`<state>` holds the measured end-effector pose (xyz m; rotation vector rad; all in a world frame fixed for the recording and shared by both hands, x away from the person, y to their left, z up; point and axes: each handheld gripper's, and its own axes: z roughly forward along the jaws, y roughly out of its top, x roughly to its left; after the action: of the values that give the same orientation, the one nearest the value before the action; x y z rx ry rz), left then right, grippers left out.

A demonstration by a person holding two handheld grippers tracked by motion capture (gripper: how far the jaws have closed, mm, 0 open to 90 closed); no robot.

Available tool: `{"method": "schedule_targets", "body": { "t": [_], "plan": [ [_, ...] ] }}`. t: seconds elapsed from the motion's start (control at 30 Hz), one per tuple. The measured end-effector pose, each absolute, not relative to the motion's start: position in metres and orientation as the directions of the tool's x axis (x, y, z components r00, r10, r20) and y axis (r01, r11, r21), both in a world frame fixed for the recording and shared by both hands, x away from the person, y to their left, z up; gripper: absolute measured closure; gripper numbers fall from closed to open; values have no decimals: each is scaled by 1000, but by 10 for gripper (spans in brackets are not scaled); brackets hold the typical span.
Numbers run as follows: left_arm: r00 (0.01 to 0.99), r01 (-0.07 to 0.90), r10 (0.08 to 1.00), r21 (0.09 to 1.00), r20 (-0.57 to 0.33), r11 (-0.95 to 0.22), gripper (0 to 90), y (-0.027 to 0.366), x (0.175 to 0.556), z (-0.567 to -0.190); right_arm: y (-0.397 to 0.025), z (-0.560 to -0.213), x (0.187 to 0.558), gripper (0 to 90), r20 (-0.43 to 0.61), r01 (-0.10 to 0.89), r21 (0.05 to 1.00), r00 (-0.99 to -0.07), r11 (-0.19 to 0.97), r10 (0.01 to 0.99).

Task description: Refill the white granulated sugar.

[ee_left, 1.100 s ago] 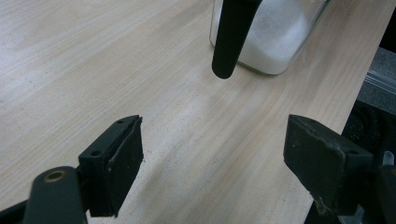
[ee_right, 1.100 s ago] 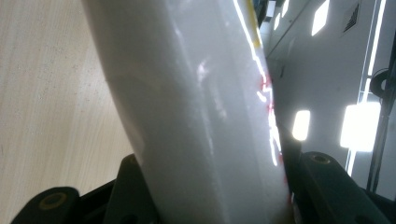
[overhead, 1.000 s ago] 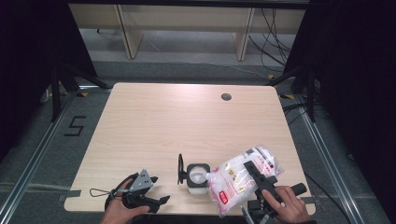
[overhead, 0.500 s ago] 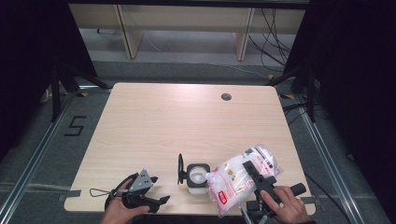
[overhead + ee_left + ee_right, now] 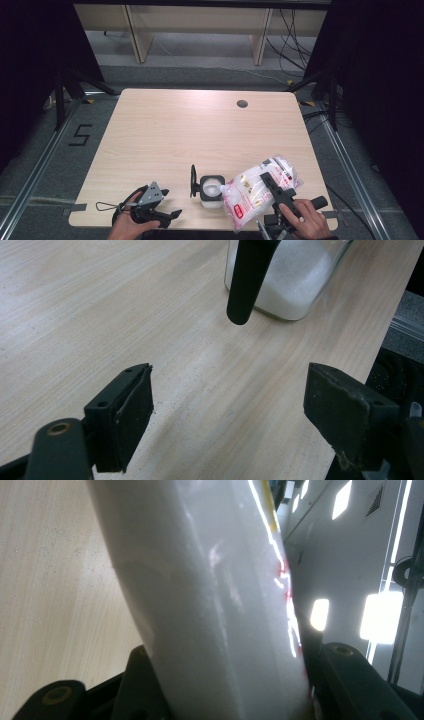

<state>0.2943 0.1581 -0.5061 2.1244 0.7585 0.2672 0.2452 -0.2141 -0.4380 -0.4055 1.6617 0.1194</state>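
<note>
The right gripper [image 5: 274, 186] sits at the near right edge of the pale wooden worktop [image 5: 200, 130], held in the person's right hand [image 5: 305, 220]. Its jaws are clamped on a clear plastic bag of white granules with red printing [image 5: 257, 191]; in the right gripper view the bag [image 5: 215, 595] stands between the two black jaws, which press against it on either side. In the high view the bag is tilted, its lower corner reaching toward the open mouth of a square clear glass jar with a black rim [image 5: 211, 189]. The jar stands on the worktop near the front edge, just left of the bag, and holds white granules. Its black hinged lid [image 5: 193, 181] stands open on the jar's left side.

The left gripper [image 5: 162, 205] rests low at the near left of the worktop, well apart from the jar, in the person's left hand [image 5: 131, 225]. In the left gripper view its jaws are spread wide with nothing between them, only bare worktop; beyond them the jar [image 5: 295, 275] shows its white contents, with a black bar [image 5: 247, 280] in front of it.
</note>
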Motion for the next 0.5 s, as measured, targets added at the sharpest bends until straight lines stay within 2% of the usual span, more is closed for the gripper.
{"method": "schedule_targets", "body": {
  "t": [0.1,0.2,0.37,0.5],
  "plan": [
    [794,423,605,776,-68,-468,194,158,295,-506,-214,-439,246,576,-981,-343,-146,-73,928,-182],
    [792,423,606,777,-68,-466,194,158,295,-506,-212,-437,245,576,-973,-345,-191,-55,919,-223],
    [792,423,607,776,-66,-468,194,158,294,-506,-211,-440,245,576,-976,-336,-163,-80,928,-200],
    [790,429,608,781,-80,-454,194,157,294,-507,-210,-439,247,576,-977,-364,-177,-46,915,-207]
  ]
}}
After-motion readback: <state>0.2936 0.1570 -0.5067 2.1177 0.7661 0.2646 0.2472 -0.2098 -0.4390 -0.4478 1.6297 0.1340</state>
